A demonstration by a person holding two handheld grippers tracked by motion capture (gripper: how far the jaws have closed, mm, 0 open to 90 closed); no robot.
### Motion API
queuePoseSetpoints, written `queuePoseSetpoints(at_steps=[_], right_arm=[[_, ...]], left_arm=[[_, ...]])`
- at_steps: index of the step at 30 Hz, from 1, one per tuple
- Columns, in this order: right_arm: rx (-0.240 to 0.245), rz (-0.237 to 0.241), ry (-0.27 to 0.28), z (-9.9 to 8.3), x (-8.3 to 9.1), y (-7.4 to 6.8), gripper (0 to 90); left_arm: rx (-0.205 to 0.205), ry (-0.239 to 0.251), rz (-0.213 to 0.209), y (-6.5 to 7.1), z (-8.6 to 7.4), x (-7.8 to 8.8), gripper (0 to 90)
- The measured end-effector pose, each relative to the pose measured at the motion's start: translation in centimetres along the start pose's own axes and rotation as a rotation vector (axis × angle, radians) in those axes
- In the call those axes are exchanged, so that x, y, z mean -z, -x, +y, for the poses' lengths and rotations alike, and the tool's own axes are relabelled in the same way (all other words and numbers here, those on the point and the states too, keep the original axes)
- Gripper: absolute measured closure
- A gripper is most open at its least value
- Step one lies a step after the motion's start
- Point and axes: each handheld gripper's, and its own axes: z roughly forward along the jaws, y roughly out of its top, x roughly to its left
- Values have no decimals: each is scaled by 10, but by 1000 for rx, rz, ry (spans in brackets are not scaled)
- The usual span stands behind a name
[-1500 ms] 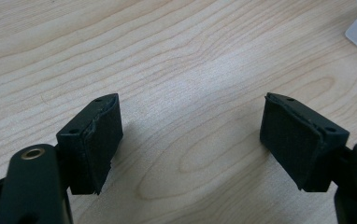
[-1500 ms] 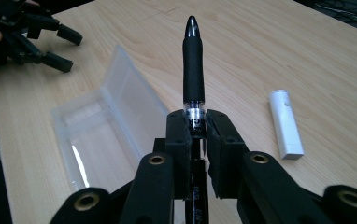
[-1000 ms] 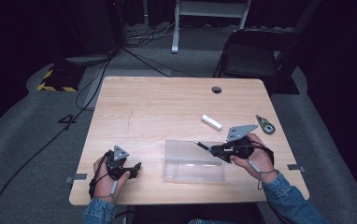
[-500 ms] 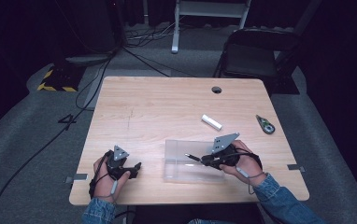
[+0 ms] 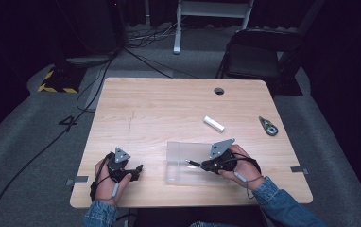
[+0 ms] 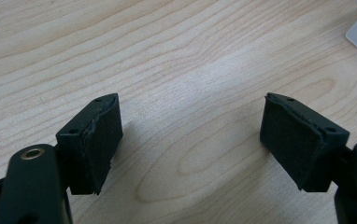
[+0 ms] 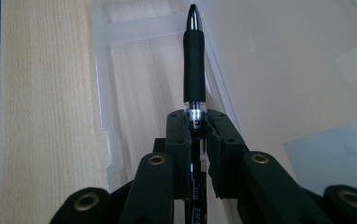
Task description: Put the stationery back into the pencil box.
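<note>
The pen [image 7: 193, 56] was clamped between the fingers [image 7: 180, 140] of the right gripper [image 5: 202, 164], held by its clear barrel with the black rubber grip and metal tip jutting forward. In the high view the pen [image 5: 193, 162] lay nearly level at lower centre of the frame, its tip pointing toward the left over the clear plastic box [image 5: 176, 163]. In the right gripper view the tip sat at top centre, above the box's translucent near wall [image 7: 103, 93] and the pale floor inside it; whether the pen touched the box could not be told.

The right hand [image 5: 242, 165] came in from the lower right of the high view in a denim sleeve [image 5: 282, 205].

The left gripper [image 5: 133, 169] rested at lower left on the bench [image 5: 159, 109], well apart from the box. In the left gripper view its fingers [image 6: 99, 140] stood apart with only bare wood grain between them.

Farther up the bench, right of centre, lay a small white cylinder [image 5: 214, 124], and toward the right edge a dark green tool [image 5: 267, 126]. A round hole [image 5: 219, 91] sat near the bench's far edge. Behind it, upper right, stood a dark folding chair [image 5: 259, 56].
</note>
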Motion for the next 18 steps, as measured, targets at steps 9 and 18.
queuePoseSetpoints(at_steps=[9,18], right_arm=[[12,1,-11,-1,-4,1,795],[21,-3,-36,-3,-9,-1,794]], left_arm=[[2,0,-2,0,0,0,215],[2,0,-4,0,0,0,214]])
